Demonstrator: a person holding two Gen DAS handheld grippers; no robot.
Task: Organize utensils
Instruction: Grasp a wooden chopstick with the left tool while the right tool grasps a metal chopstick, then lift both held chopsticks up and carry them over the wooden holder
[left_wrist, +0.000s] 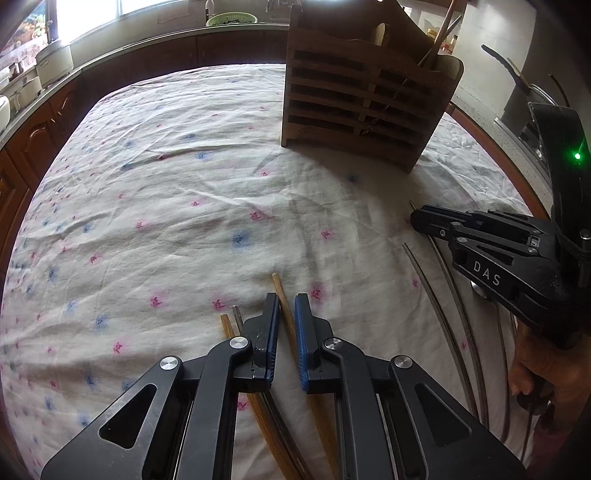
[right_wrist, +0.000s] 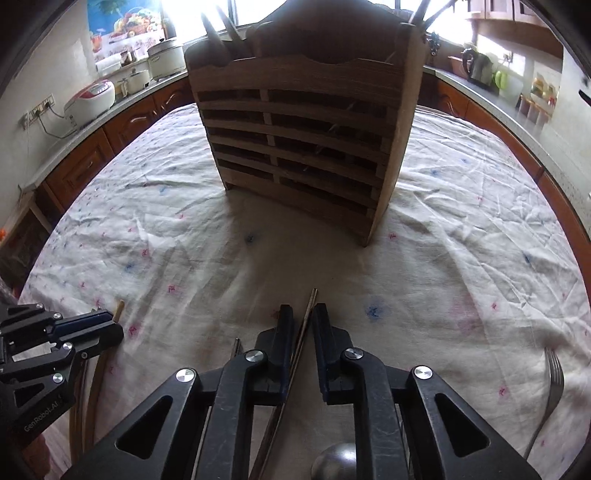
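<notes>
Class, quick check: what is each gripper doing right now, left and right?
Left gripper: closed on a wooden chopstick.
Right gripper: closed on a dark chopstick.

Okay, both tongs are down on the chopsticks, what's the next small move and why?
Probably lift both a little off the cloth. The left tongs look shut on a wooden chopstick and the right tongs on a dark one, both still lying flat. The holder stands ahead with its openings on top, so they need height first.

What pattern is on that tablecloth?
The tablecloth is white with small pink and blue flower prints, clearest in the left wrist view.
</notes>
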